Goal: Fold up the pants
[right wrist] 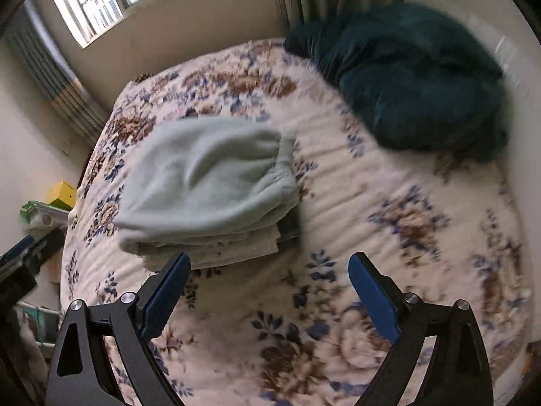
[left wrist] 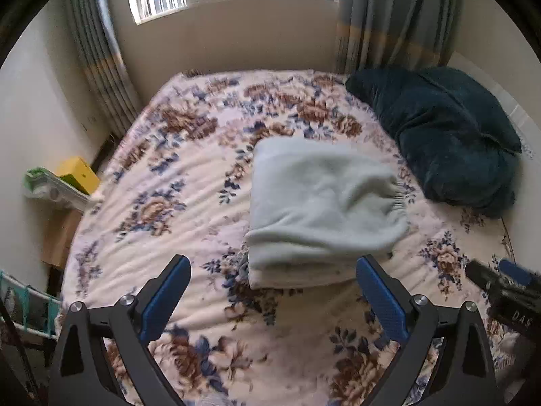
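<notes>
Pale green fleece pants [left wrist: 318,199] lie folded in a thick stack on the floral bedspread [left wrist: 175,176], elastic waistband to the right. They also show in the right wrist view [right wrist: 209,182]. My left gripper [left wrist: 274,267] is open and empty, just in front of the stack's near edge. My right gripper [right wrist: 269,264] is open and empty, in front of and to the right of the stack. The right gripper's body shows at the right edge of the left wrist view [left wrist: 507,291].
A dark teal blanket [left wrist: 439,135] is bunched at the back right of the bed. A wall, a window and curtains [left wrist: 389,17] stand behind. A yellow box [left wrist: 79,174] and a shelf sit off the bed's left side.
</notes>
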Available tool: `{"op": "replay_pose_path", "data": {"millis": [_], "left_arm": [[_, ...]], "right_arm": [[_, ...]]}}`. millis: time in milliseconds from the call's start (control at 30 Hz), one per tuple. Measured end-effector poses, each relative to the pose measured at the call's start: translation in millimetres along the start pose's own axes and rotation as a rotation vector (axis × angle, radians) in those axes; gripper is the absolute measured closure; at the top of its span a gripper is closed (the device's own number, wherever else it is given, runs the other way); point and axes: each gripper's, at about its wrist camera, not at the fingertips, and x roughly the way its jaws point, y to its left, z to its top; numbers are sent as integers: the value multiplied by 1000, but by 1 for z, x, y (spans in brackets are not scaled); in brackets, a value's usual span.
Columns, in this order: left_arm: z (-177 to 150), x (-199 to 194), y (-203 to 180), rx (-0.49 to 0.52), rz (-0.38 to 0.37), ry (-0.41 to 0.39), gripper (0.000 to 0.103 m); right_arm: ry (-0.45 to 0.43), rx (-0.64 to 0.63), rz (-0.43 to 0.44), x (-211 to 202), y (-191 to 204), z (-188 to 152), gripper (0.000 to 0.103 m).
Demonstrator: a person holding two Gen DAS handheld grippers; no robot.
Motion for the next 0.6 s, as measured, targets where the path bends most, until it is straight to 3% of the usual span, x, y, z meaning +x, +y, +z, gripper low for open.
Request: {"op": "replay_pose_path", "data": {"millis": [200, 433, 600], "left_arm": [[-24, -98, -6, -36, 2, -63, 3], [-59, -209, -3, -40, -10, -158, 3], [-98, -276, 7, -24, -23, -199, 3]], "right_arm": [[-110, -115, -48, -181, 9, -27, 6], [-202, -174, -37, -326, 6, -67, 6], [-259, -184, -27, -411, 5, -117, 6]]}}
